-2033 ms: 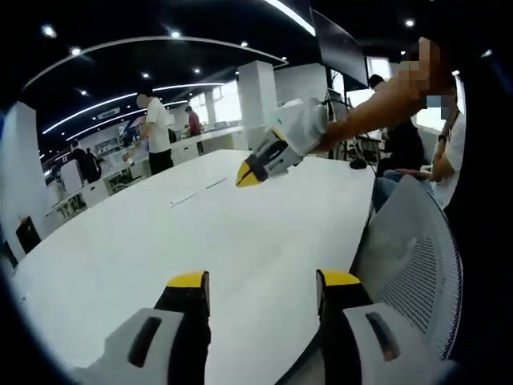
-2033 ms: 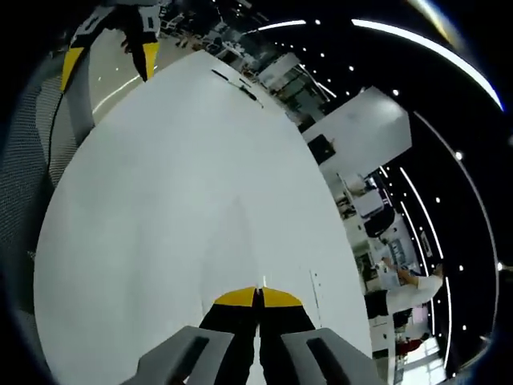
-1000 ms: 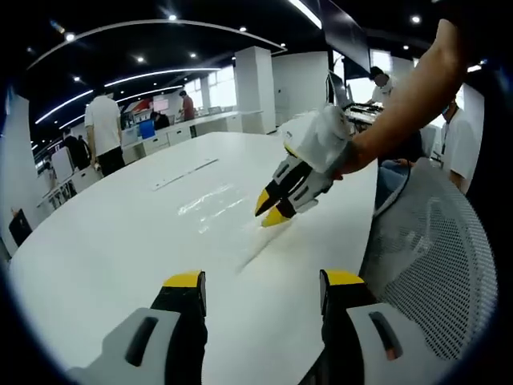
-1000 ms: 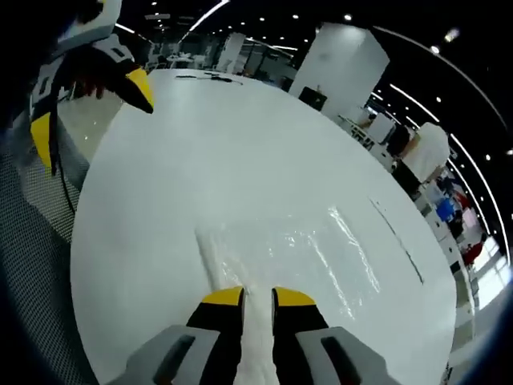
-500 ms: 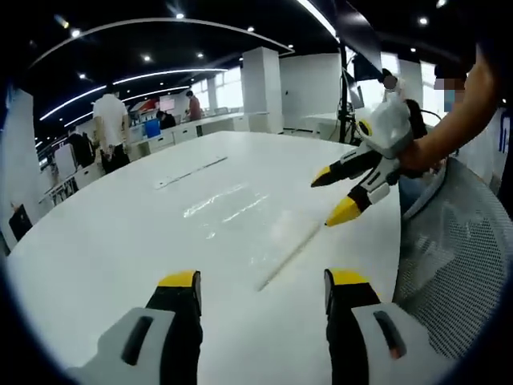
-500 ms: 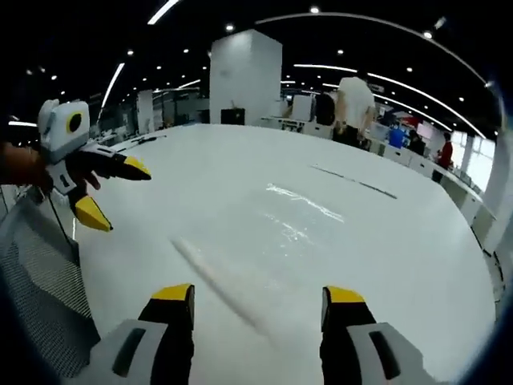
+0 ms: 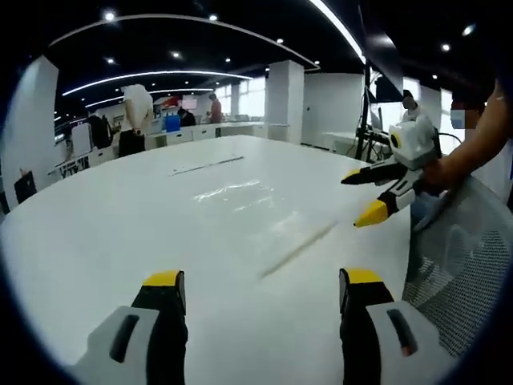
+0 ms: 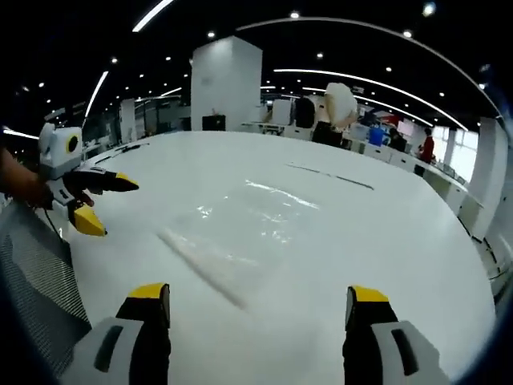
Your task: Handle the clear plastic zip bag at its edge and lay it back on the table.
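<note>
Open-plan office with a large white table (image 7: 96, 233). On it the clear plastic zip bag (image 7: 240, 200) lies flat mid-table, untouched. Left gripper (image 7: 260, 281) and right gripper (image 8: 260, 295) hover near, jaws wide, holding nothing. A mesh chair (image 7: 449, 265) stands right; people stand far behind.

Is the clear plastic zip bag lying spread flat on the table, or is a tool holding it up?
Spread flat: the clear plastic zip bag lies on the white table, both tools open and clear of it.
</note>
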The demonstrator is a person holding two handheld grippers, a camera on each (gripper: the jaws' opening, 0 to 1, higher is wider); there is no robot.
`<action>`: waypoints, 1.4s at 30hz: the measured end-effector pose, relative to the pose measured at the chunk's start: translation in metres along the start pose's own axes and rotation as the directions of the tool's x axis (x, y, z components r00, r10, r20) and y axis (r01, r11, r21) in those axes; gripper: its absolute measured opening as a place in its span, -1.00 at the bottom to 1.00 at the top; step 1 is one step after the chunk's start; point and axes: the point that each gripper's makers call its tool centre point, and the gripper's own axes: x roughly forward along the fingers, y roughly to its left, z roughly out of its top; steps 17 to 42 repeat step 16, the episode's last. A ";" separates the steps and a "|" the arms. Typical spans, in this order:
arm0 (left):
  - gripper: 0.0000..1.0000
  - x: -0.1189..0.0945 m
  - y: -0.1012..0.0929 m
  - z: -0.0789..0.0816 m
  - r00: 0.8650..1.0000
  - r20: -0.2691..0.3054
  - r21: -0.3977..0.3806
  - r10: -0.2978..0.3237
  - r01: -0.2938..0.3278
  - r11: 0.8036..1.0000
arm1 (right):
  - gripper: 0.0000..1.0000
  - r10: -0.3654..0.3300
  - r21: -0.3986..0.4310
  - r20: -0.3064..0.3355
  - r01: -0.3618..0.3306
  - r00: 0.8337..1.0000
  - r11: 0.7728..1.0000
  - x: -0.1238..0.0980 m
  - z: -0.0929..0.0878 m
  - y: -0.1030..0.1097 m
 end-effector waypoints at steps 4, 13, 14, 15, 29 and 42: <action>0.54 0.005 -0.008 0.007 0.999 0.028 0.041 -0.024 0.023 0.999 | 0.82 -0.017 -0.030 -0.008 0.016 1.000 0.999 -0.002 -0.001 0.000; 0.67 0.004 -0.008 0.003 0.998 0.047 0.049 -0.031 0.029 0.998 | 0.93 0.007 -0.064 -0.011 -0.008 1.000 0.998 0.001 -0.003 0.008; 0.69 0.004 -0.009 0.003 0.998 0.045 0.050 -0.033 0.031 0.998 | 0.94 0.010 -0.064 -0.007 -0.011 1.000 0.998 0.002 -0.002 0.009; 0.71 0.005 -0.009 0.003 0.998 0.048 0.049 -0.032 0.030 0.998 | 0.96 0.010 -0.067 0.000 -0.010 1.000 0.998 0.002 -0.001 0.009; 0.76 0.005 -0.009 0.005 0.998 0.060 0.047 -0.031 0.028 0.998 | 0.98 0.010 -0.067 0.005 -0.010 1.000 0.998 0.003 -0.001 0.009; 0.76 0.005 -0.009 0.005 0.998 0.060 0.047 -0.031 0.028 0.998 | 0.98 0.010 -0.067 0.005 -0.010 1.000 0.998 0.003 -0.001 0.009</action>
